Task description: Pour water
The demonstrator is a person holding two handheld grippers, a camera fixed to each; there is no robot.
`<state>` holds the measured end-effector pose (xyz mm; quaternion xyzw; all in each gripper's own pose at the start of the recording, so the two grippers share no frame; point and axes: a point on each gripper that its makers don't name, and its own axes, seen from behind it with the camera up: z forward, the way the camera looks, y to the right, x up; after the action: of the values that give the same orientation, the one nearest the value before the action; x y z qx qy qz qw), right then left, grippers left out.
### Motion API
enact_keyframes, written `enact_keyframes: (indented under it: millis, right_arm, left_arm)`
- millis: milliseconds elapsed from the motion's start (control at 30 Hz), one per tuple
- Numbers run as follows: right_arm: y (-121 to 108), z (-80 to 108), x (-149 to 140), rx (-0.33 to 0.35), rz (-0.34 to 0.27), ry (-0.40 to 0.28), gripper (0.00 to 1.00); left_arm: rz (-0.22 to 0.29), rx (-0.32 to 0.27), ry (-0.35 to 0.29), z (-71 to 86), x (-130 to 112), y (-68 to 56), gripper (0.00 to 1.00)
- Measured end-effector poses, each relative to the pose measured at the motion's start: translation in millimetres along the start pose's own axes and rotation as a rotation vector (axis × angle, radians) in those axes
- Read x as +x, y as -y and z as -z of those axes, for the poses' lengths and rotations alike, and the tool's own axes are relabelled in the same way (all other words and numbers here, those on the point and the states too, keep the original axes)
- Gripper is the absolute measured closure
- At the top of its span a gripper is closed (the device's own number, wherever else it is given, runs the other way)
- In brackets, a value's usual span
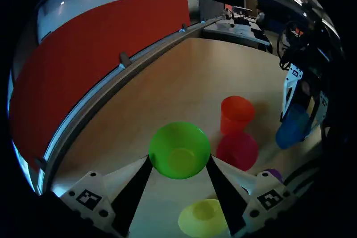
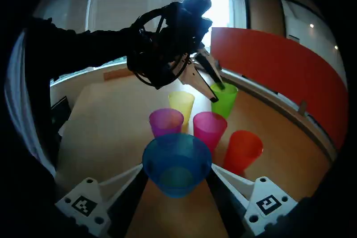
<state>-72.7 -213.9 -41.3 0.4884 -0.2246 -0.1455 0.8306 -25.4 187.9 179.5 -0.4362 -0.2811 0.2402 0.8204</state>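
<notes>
My left gripper [image 1: 178, 157] is shut on a green cup [image 1: 178, 142], whose open mouth faces the camera. In the right gripper view the same green cup [image 2: 224, 97] appears beyond the other cups, with the left gripper [image 2: 214, 88] and the dark hand on it. My right gripper [image 2: 177, 166] is shut on a blue cup [image 2: 177, 157]. That blue cup [image 1: 292, 126] shows at the right of the left gripper view, slightly tilted in the right gripper [image 1: 300, 110]. Whether either cup holds water cannot be told.
On the wooden table [image 2: 111, 117] stand a purple cup [image 2: 166, 122], a magenta cup [image 2: 209, 128], a yellow cup [image 2: 181, 102] and an orange cup [image 2: 242, 148], close together. A red partition [image 1: 89, 59] with a metal rail runs along the table's far edge.
</notes>
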Motion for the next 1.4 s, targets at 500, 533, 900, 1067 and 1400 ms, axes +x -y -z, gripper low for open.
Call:
enact_keyframes:
  millis: [500, 533, 900, 1067, 1400]
  right_arm:
    - [12, 13.2, 23, -0.028, 0.014, -0.034, 0.13]
    - [12, 13.8, 24, -0.031, 0.016, -0.037, 0.13]
    - [15, 21.1, 39, -0.051, 0.024, -0.071, 0.13]
    - [17, 24.6, 45, -0.058, 0.026, -0.089, 0.13]
    - [18, 27.1, 57, -0.069, 0.025, -0.122, 0.13]
  left_arm:
    - [0.023, 0.051, -0.082, 42.6, 10, -5.7, 0.15]
    - [0.025, 0.055, -0.092, 45.0, 12, -6.3, 0.15]
    - [0.043, 0.094, -0.188, 67.0, 24, -17.8, 0.16]
    - [0.050, 0.117, -0.236, 76.3, 29, -22.6, 0.16]
    - [0.083, 0.171, -0.350, 98.7, 37, -27.5, 0.15]
